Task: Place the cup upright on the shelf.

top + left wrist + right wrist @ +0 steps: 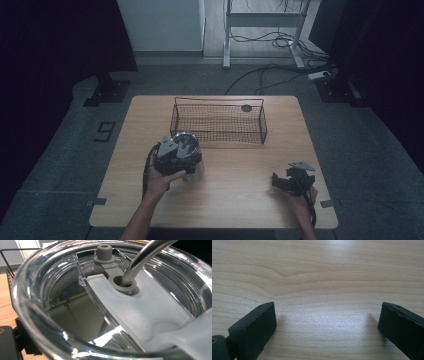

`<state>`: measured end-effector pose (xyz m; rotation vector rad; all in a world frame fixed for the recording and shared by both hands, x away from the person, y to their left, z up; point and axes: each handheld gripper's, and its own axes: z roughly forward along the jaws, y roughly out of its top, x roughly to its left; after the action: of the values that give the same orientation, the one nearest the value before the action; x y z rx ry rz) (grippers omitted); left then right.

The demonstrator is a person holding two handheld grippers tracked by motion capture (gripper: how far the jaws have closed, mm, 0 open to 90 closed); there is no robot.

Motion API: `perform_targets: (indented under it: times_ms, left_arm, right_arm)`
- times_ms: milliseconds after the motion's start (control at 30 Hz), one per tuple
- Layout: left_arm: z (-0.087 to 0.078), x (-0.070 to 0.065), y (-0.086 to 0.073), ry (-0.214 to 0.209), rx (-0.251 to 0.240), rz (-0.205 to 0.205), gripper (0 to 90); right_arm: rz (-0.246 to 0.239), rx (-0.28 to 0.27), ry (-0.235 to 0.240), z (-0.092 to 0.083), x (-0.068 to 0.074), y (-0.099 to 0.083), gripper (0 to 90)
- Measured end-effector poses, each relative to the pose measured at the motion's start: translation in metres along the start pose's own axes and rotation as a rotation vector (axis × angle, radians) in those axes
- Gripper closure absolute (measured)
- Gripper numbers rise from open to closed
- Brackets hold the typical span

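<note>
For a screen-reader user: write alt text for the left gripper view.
A close look down onto a tumbler's clear lid, with a metal straw passing through a grey grommet in its frosted slider. A wire basket and the wooden table show at the left edge.

my right gripper hangs just over the table, its two black jaws spread wide apart with bare pale wood grain between them and nothing held.

I see a glossy clear plastic lid with a shiny metal straw, matt black jaws, and a smooth pale wood table.
</note>
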<state>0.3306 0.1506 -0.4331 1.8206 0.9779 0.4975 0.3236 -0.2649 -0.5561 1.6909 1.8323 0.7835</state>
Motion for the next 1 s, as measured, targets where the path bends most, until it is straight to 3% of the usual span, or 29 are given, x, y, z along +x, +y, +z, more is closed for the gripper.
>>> perform_targets:
  times_ms: [1000]
  left_arm:
    - [0.003,0.02,0.026,0.037,-0.031,0.011,3.9]
  right_arm:
    - [0.002,0.0,0.002,0.0,0.0,0.0,1.4]
